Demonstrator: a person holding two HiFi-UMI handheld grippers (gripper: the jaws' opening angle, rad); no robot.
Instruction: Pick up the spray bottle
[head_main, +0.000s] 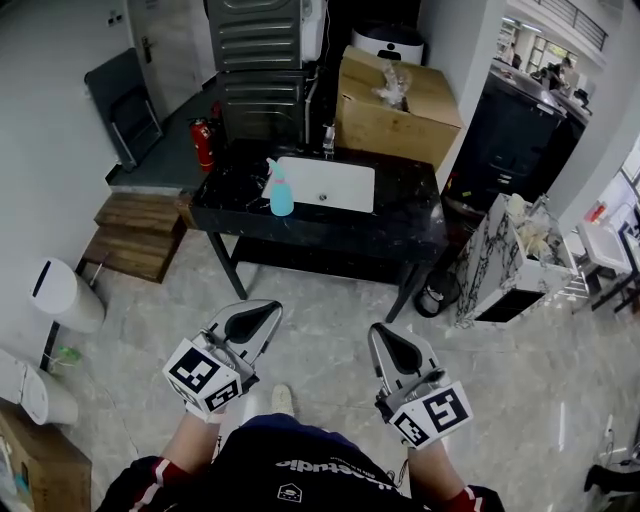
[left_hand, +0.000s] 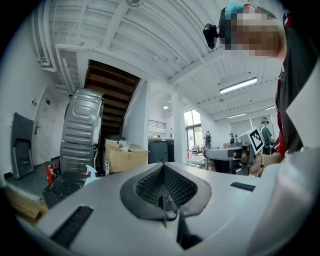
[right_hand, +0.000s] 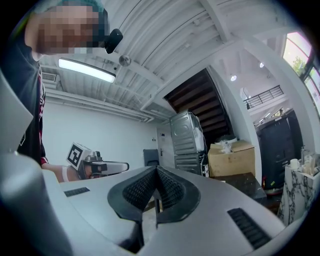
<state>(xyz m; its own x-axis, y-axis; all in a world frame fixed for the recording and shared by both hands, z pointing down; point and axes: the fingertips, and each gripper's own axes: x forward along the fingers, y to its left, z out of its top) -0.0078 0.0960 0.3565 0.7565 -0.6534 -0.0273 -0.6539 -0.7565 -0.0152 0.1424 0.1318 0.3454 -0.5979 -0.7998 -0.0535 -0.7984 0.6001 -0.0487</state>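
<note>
Left hand-held gripper (head_main: 262, 315) pressed together, empty, right hand-held gripper (head_main: 388, 340) likewise, teal spray bottle (head_main: 280, 190) well ahead on tabletop (head_main: 410, 215)

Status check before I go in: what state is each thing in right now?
spray bottle: upright on the black table, beside the sink, untouched.
left gripper: shut, empty, short of the table.
right gripper: shut, empty, short of the table.
sink: empty.
</note>
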